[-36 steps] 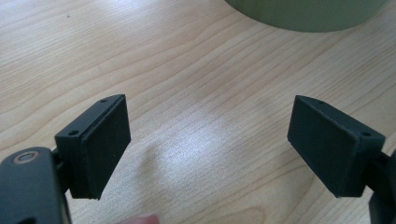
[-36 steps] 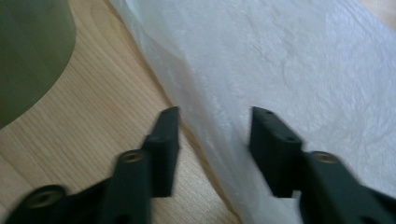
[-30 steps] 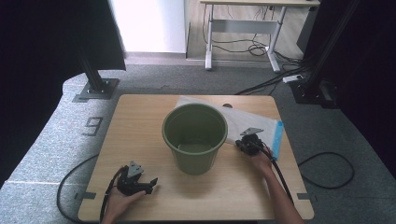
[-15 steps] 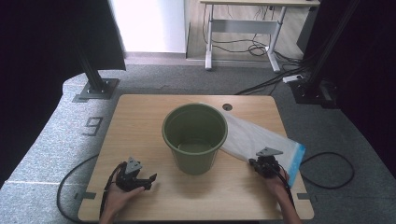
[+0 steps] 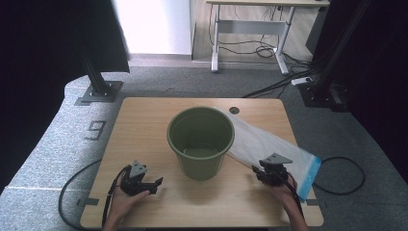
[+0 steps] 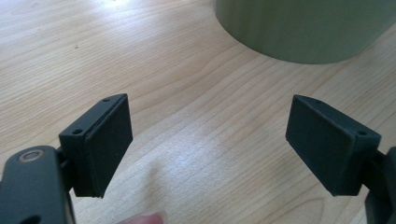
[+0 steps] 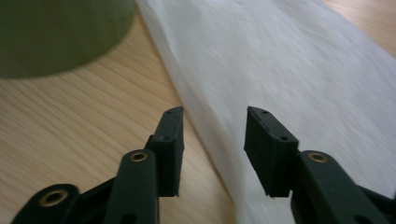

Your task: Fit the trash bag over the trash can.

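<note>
right gripper view shows the right gripper (image 7: 212, 140) half spread over the edge of the white bag (image 7: 299, 84), so next it must pinch this edge beside the bucket (image 5: 200, 139).

High view: strong daylight from a blown-out white panel at 11 o'clock; dark corners at 9 and 3 o'clock. Desk (image 5: 144, 125) evenly lit, soft shadow beneath the green bucket (image 5: 200, 139). Left gripper view: glare patch on wood at 6 o'clock, bucket blurred. Right gripper view: white bag (image 7: 289, 70) smeared, out of focus.
</note>
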The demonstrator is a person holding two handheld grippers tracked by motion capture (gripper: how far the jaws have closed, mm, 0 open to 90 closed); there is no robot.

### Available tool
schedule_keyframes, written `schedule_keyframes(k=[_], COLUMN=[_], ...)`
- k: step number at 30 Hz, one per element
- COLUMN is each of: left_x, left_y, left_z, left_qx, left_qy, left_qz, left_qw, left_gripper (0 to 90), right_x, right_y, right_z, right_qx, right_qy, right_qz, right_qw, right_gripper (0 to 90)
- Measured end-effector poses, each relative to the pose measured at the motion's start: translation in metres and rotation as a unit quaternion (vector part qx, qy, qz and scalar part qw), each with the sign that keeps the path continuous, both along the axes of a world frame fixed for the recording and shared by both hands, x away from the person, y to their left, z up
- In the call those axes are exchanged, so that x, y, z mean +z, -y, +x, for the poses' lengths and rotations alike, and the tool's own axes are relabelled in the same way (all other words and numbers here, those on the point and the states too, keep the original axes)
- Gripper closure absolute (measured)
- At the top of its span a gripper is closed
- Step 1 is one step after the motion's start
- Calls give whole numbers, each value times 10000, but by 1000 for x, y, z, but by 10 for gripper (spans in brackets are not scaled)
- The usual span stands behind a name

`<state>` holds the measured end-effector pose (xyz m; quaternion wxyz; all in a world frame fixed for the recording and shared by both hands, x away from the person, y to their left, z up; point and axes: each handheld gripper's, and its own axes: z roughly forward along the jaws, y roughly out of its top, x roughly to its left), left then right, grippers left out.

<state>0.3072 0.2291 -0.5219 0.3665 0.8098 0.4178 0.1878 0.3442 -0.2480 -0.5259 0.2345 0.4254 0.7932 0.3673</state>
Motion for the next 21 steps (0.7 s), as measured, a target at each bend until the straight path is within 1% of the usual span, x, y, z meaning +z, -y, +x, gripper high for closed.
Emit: schedule_keyframes(k=[1, 3, 4, 5, 7, 8, 9, 10, 12, 13, 15, 16, 17, 19, 20, 21], left_x=[0, 0, 0, 0, -2, -4, -5, -6, -7, -7, -7, -7, -8, -7, -6, -6], left_y=[0, 1, 1, 0, 0, 0, 0, 1, 3, 4, 4, 4, 4, 3, 1, 0], left_z=[1, 5, 6, 7, 8, 10, 11, 13, 15, 15, 13, 12, 11, 11, 12, 12], left_qx=[-10, 11, 42, 53, 85, 94, 99, 114, 141, 149, 138, 133, 125, 162, 196, 218], left_qy=[-12, -15, -10, -22, -67, -118, -133, -143, -155, -157, -167, -170, -177, -140, -137, -141], left_qz=[-29, -16, -52, -96, -270, -317, -275, -191, -26, -5, -47, -31, 35, 139, 92, 33], left_qw=[10000, 10000, 10000, 9999, 9996, 9994, 9995, 9997, 9998, 9998, 9998, 9998, 9998, 9997, 9997, 9997], left_gripper=[146, 146, 147, 148, 149, 149, 149, 150, 152, 152, 152, 152, 152, 150, 151, 153], right_x=[1, 3, 4, 4, 4, 4, 2, 1, -6, -9, -15, -17, -19, -21, -23, -23], right_y=[-8, -19, -23, -27, -31, -33, -36, -39, -50, -54, -62, -64, -66, -68, -68, -67], right_z=[6, 14, 18, 24, 33, 36, 42, 47, 57, 61, 64, 64, 66, 68, 69, 69], right_qx=[64, 174, 205, 228, 255, 250, 289, 312, 380, 405, 356, 321, 268, 290, 290, 297], right_qy=[-18, 52, 68, 75, 52, 30, 25, 0, -116, -176, -246, -296, -351, -355, -341, -356], right_qz=[-42, -139, -136, -61, 121, 195, 311, 345, 254, 174, 105, 93, 100, 88, 24, 89], right_qw=[10000, 9997, 9997, 9997, 9996, 9995, 9991, 9989, 9989, 9989, 9990, 9990, 9990, 9989, 9990, 9989], right_gripper=[524, 504, 499, 499, 498, 498, 499, 498, 487, 473, 459, 459, 459, 488, 524, 588])
